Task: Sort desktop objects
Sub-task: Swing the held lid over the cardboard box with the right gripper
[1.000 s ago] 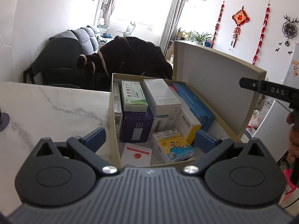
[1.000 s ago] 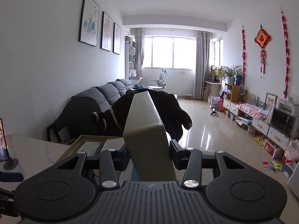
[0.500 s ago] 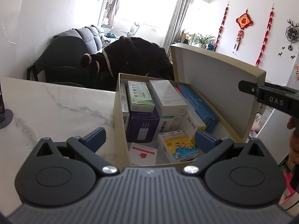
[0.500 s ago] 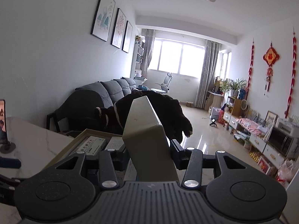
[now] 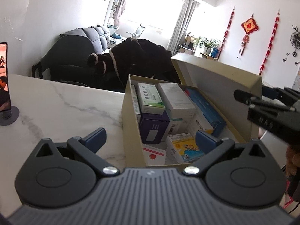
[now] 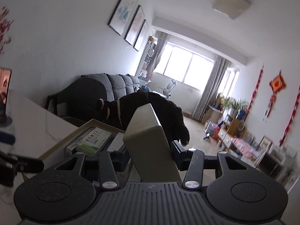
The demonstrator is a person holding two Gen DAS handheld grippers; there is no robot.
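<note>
Since a second ago, our right gripper has tilted the box lid it clamps over the medicine boxes. Our left gripper hangs wide open, empty; lidding up likely comes next.

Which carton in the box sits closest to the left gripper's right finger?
The yellow cartoon-printed carton, at the near end beside the white one with a red fruit.

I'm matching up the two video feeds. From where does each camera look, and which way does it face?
Left wrist: on the open left gripper, above the table edge, looking into the box of medicine cartons; a hand shows.
Right wrist: on the right gripper, shut on the lid, facing the living room.
Shared: box, lid, green-and-white carton.
</note>
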